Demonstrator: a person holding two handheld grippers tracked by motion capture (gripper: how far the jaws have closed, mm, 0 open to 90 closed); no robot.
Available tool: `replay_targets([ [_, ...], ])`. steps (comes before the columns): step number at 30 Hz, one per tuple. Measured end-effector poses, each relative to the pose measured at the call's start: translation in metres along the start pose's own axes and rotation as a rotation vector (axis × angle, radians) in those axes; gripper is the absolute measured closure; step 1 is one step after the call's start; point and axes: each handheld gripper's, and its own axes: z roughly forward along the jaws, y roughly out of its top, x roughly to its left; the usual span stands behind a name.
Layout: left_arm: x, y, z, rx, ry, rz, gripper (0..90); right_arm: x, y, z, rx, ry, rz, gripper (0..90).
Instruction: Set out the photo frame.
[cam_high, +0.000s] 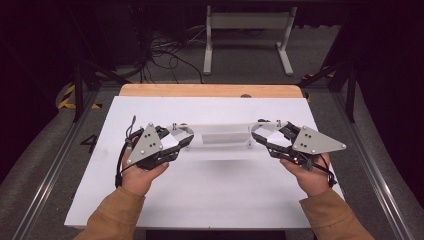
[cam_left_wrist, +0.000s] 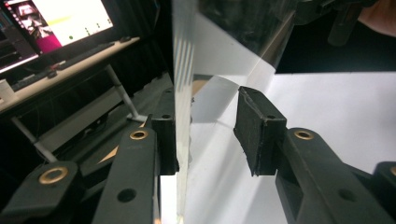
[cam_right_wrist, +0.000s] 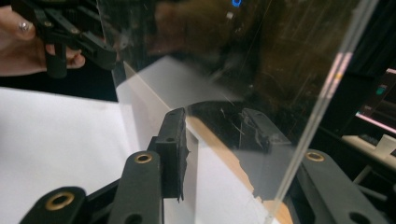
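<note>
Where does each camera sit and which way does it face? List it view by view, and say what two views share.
High view: above the person's side, facing forward and down on the white table; shows left hand, right hand, left hand-held gripper, right hand-held gripper, clear box between them.
Left gripper view: rides that hand-held gripper, looks along its black jaws at the clear box; right hand beyond.
Right gripper view: likewise, opposite end; left hand beyond.
Shared: clear box, white table.
</note>
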Motion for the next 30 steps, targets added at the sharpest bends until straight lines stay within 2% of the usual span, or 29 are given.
replay_targets([
  [3,0.0,0.006,-0.004,-0.028,-0.011,-0.011,62.7,-0.001,0.007,-0.004,-0.029,-0.007,0.01,60.1],
  [5,0.0,0.009,-0.006,-0.038,-0.022,-0.022,63.2,-0.002,0.012,-0.007,-0.019,0.005,0.048,60.1],
  [7,-0.002,0.012,-0.008,-0.042,-0.025,-0.02,63.4,-0.001,0.015,-0.01,-0.023,0.006,0.055,60.1],
  [10,-0.002,0.016,-0.012,-0.052,-0.046,-0.039,63.3,0.003,0.02,-0.013,-0.017,-0.003,0.058,60.2],
  [13,-0.003,0.019,-0.014,-0.057,-0.062,-0.051,63.2,0.006,0.028,-0.018,-0.009,0.003,0.085,60.8],
  [18,0.0,0.02,-0.017,-0.07,-0.104,-0.092,62.2,0.012,0.037,-0.025,-0.004,0.014,0.123,63.2],
  [20,0.001,0.018,-0.016,-0.071,-0.122,-0.124,61.6,0.014,0.04,-0.027,-0.002,0.024,0.145,64.6],
  [24,0.004,0.016,-0.013,-0.052,-0.133,-0.15,61.6,0.012,0.039,-0.026,0.006,0.04,0.183,64.9],
  [25,0.005,0.015,-0.012,-0.042,-0.14,-0.161,61.5,0.012,0.038,-0.025,0.011,0.039,0.188,64.9],
  [27,0.008,0.013,-0.01,-0.054,-0.147,-0.196,61.5,0.01,0.036,-0.023,0.02,0.035,0.197,64.2],
  [30,0.007,0.014,-0.009,-0.048,-0.148,-0.198,63.4,0.004,0.033,-0.019,0.013,0.024,0.207,60.9],
])
